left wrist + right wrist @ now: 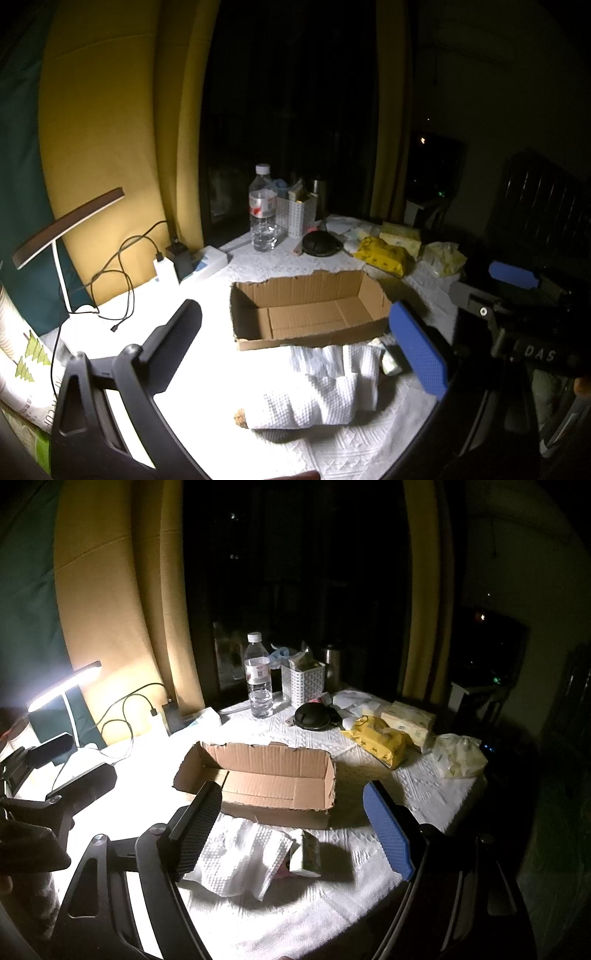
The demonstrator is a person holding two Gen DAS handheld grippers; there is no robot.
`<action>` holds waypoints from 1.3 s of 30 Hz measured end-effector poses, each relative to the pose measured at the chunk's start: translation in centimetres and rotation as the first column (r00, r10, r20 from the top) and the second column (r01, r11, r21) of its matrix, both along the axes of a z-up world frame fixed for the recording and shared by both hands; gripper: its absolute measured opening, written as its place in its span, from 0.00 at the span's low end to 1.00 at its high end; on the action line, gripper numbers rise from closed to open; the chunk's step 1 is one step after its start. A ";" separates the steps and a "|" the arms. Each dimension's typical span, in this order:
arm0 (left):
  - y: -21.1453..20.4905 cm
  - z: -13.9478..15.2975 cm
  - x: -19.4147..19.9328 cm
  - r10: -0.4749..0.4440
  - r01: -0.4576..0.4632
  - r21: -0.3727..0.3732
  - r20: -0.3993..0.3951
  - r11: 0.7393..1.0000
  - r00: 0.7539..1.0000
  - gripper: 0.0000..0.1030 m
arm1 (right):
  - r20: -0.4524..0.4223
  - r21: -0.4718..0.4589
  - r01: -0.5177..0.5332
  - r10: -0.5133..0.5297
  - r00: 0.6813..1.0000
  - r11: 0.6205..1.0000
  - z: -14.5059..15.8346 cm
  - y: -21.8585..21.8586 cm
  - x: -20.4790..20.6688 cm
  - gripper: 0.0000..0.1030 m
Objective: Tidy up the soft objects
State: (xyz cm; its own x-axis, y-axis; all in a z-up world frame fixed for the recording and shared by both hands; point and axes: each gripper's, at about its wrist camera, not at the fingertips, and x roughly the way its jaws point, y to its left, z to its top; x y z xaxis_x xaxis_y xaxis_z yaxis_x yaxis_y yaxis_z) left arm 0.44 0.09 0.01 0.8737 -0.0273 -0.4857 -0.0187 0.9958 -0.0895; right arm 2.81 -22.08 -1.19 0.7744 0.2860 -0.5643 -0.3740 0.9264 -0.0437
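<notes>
An open, empty cardboard box (306, 310) (266, 779) sits mid-table. In front of it lies a crumpled white paper towel (325, 387) (236, 856) beside a small tissue pack (304, 853). My left gripper (295, 347) is open and empty, its fingers spread either side of the towel and box front. My right gripper (291, 827) is open and empty, just above the towel and pack. The right gripper also shows at the right edge of the left wrist view (513, 275). A yellow tissue pack (382, 254) (376, 738) and pale tissue packs (458, 755) lie at the back right.
A desk lamp (66, 225) (64, 685), cables and chargers (173, 258) stand at the left. A water bottle (263, 210) (258, 677), a white basket (303, 685) and a black round lid (312, 716) stand behind the box. A patterned paper cup (26, 365) is near left.
</notes>
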 end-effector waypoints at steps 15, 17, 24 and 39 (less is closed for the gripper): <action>-0.6 -3.8 2.7 0.004 0.001 0.039 -0.120 0.999 0.993 0.99 | -0.032 -0.018 -0.025 0.025 0.999 1.000 -2.1 -0.3 1.8 0.80; -0.9 -5.3 3.2 0.003 0.004 0.046 -0.158 0.999 0.987 0.99 | -0.058 -0.021 -0.030 0.029 0.998 0.999 -3.4 -0.4 2.2 0.80; -2.1 -10.4 4.7 -0.012 0.032 0.068 -0.266 0.997 0.964 0.99 | -0.150 -0.001 -0.028 0.028 0.988 1.000 -7.4 -1.5 3.6 0.80; -7.9 -17.0 6.9 -0.054 0.136 0.169 -0.422 0.976 0.905 0.76 | -0.246 0.073 0.010 0.008 0.969 0.997 -12.0 -5.0 5.8 0.80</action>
